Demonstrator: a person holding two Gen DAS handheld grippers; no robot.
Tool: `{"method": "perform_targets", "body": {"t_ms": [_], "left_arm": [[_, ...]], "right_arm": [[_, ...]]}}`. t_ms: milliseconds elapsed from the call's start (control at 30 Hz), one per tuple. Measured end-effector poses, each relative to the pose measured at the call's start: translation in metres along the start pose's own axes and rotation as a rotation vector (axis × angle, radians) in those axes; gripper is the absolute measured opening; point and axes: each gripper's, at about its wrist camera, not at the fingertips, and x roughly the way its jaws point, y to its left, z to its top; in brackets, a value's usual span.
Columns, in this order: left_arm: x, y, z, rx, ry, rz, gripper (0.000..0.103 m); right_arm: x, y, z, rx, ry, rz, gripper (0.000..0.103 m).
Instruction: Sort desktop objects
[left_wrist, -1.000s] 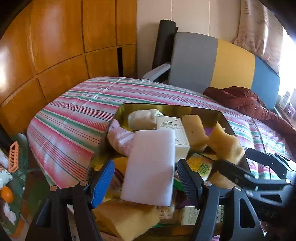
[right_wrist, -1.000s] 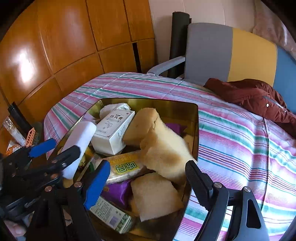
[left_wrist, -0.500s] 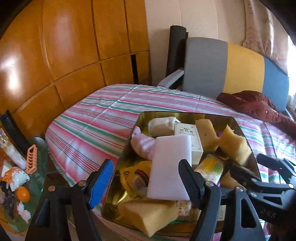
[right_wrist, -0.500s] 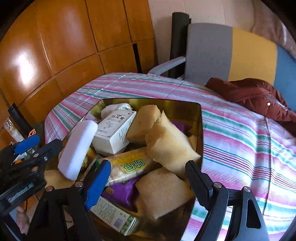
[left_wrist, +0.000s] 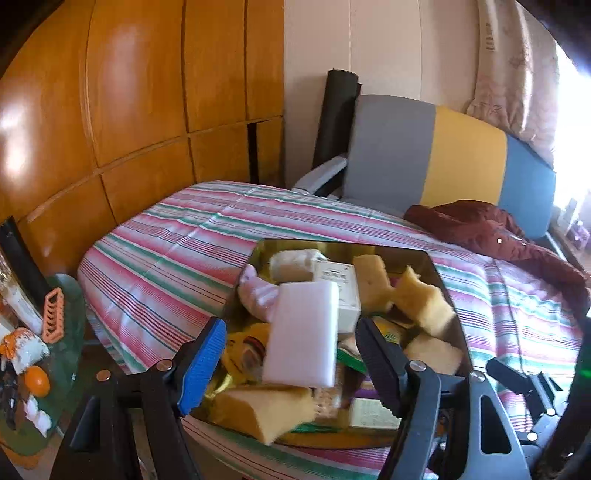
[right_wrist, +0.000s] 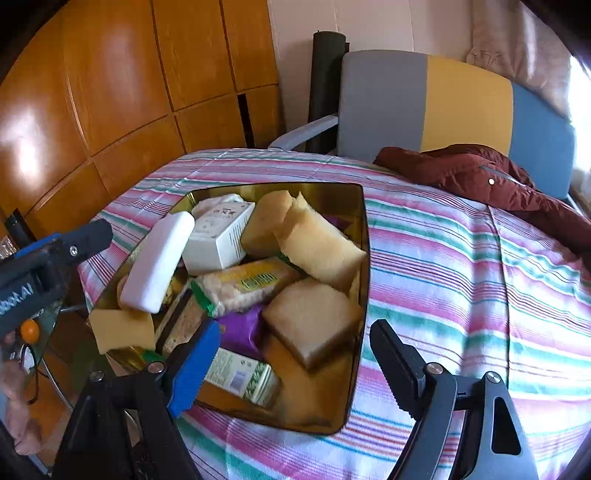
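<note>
A gold tray (left_wrist: 332, 243) (right_wrist: 364, 258) sits on the striped tablecloth, piled with things. A white sponge block (left_wrist: 303, 332) (right_wrist: 157, 258) lies tilted on top at the tray's left side. Beside it are a white box (right_wrist: 218, 236), several yellow sponges (right_wrist: 317, 243), a cracker packet (right_wrist: 247, 284) and a purple packet (right_wrist: 240, 328). My left gripper (left_wrist: 290, 354) hangs open in front of the white block, apart from it. In the right wrist view it (right_wrist: 55, 247) stands left of the tray. My right gripper (right_wrist: 295, 332) is open over the tray's near right corner, holding nothing.
A dark red jacket (right_wrist: 480, 177) lies on the cloth's far right, in front of a grey, yellow and blue chair (right_wrist: 424, 103). Wooden panels line the left wall. A low glass side table (left_wrist: 70, 295) with an orange clip (left_wrist: 53, 314) and small clutter stands left of the table.
My left gripper has drawn back and up from the tray, leaving the white block lying on the pile. My right gripper has slid rightwards, so the tray now sits further left in its view.
</note>
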Motion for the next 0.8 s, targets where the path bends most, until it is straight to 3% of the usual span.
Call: {"method": "perform_targets", "body": {"t_ms": [233, 667, 800], "left_arm": [[0.0, -0.006, -0.006, 0.006, 0.028, -0.016, 0.066], [0.004, -0.007, -0.011, 0.015, 0.053, -0.014, 0.061], [0.006, -0.007, -0.012, 0.027, 0.04, -0.001, 0.05]], "right_arm": [[-0.007, -0.002, -0.008, 0.012, -0.013, -0.068, 0.084], [-0.006, 0.005, -0.014, -0.002, -0.017, -0.079, 0.085], [-0.007, 0.005, -0.014, -0.002, -0.023, -0.086, 0.085]]}}
